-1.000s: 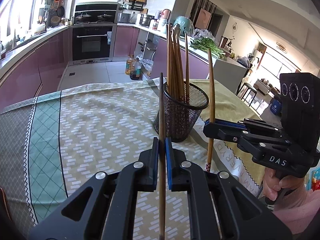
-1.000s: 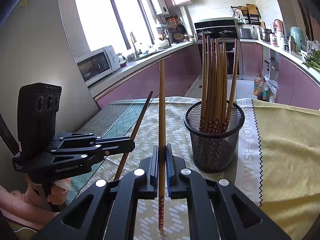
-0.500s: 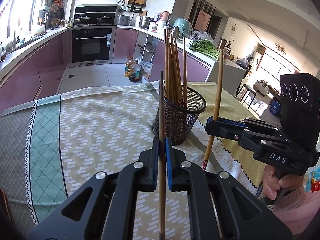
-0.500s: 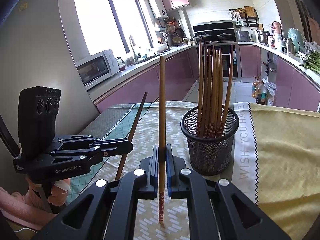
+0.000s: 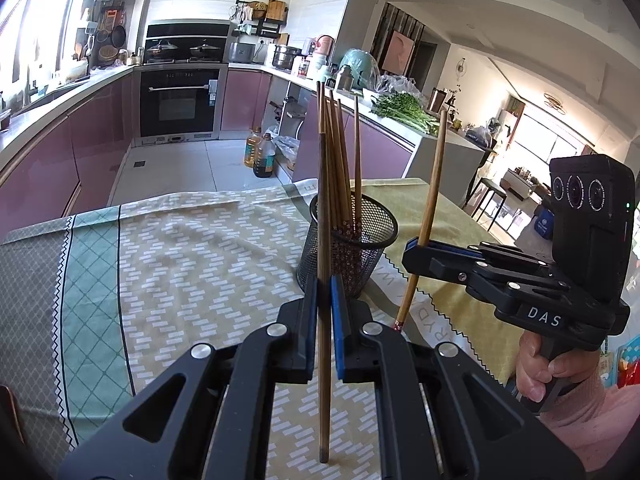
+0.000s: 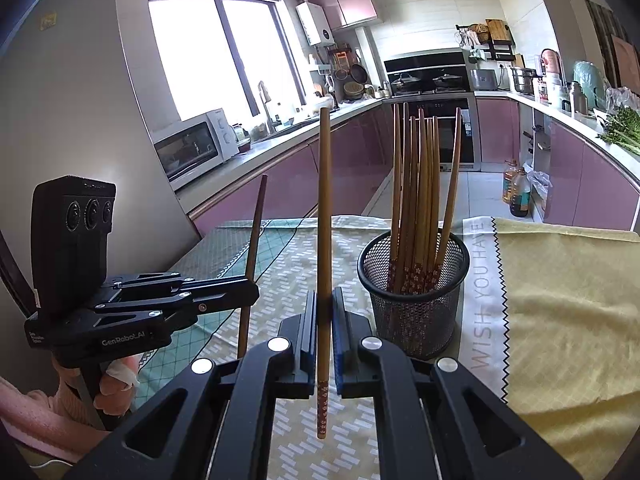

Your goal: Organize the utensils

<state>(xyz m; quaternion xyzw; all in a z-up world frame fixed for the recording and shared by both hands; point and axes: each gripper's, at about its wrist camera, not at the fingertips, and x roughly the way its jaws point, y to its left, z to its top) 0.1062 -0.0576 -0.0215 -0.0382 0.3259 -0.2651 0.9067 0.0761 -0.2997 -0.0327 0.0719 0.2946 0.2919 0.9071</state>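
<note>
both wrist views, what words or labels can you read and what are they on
"DAS": on the right hand-held gripper.
"GenRobot.AI": on the left hand-held gripper; the small label beside it is unreadable.
"WISH YOU HAVE": on the tablecloth; in the left wrist view its lettering is cut off.
Oven and bottle labels: too small.

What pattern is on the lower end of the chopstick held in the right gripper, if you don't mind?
Dark red with small pale flowers on the chopstick end; clearest in the right wrist view.

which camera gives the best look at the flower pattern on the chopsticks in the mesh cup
The right wrist view: the mesh cup faces it unobstructed, and the chopsticks' flowered ends show through the mesh. In the left wrist view the held chopstick crosses the cup, and the pattern is only glimpsed.
</note>
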